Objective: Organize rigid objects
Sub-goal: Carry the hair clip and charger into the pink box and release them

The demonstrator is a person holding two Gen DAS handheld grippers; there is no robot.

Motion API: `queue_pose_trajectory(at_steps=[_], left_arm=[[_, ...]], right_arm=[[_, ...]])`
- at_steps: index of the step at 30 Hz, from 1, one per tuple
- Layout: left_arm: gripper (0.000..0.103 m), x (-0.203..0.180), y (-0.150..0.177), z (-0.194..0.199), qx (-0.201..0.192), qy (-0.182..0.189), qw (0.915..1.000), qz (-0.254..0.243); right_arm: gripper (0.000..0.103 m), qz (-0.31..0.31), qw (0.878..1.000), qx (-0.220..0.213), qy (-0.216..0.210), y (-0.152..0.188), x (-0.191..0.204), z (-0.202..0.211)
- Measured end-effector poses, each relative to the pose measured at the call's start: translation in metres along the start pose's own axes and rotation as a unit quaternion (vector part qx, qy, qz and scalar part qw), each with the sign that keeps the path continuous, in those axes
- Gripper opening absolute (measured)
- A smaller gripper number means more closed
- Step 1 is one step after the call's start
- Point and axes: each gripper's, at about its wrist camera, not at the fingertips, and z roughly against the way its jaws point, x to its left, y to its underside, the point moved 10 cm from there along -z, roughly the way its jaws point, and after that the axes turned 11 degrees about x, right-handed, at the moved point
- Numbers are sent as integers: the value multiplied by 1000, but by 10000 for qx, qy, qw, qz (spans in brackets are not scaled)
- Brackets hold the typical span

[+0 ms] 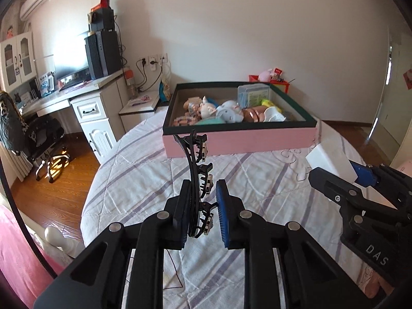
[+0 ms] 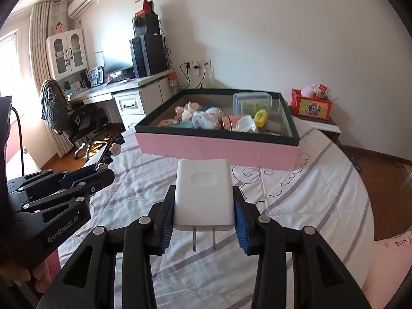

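The left gripper [image 1: 201, 212] holds a black hair clip [image 1: 197, 180]; the right gripper [image 2: 204, 221] clamps a white charger [image 2: 203, 193]. The pink box [image 2: 219, 149] sits at 12 o'clock on the bed [image 2: 296, 206].

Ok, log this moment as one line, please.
left claw: holds black hair clip | right claw: holds white charger | both above bed, short of pink box
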Motion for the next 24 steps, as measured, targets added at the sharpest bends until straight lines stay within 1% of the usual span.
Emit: queue_pose_trajectory(at_steps=[2, 3, 5, 9, 14, 16, 21, 24], left_arm=[[19, -5, -6, 16, -178, 45, 9998, -3], [19, -7, -7, 23, -233, 93, 9997, -10], [19, -11, -8, 35, -357, 84, 9993, -37], [19, -14, -8, 57, -579, 76, 9983, -56], [19, -13, -8, 87, -897, 10, 9960, -47], [19, -12, -7, 97, -970, -59, 9952, -82], [19, -5, -5, 122, -1192, -95, 9928, -11], [19, -2, -5, 134, -1314, -144, 9912, -7]], right_arm=[[41, 90, 9999, -77, 33, -4, 6, 13], [41, 107, 9998, -188, 27, -7, 8, 20], [41, 112, 9997, -211, 45, -9, 10, 28], [41, 89, 9990, -414, 155, -11, 11, 50], [42, 195, 9975, -648, 224, -17, 23, 76], [42, 254, 9969, -714, 228, -19, 29, 84], [42, 347, 9952, -891, 211, -21, 42, 105], [42, 375, 9944, -970, 211, -18, 46, 117]])
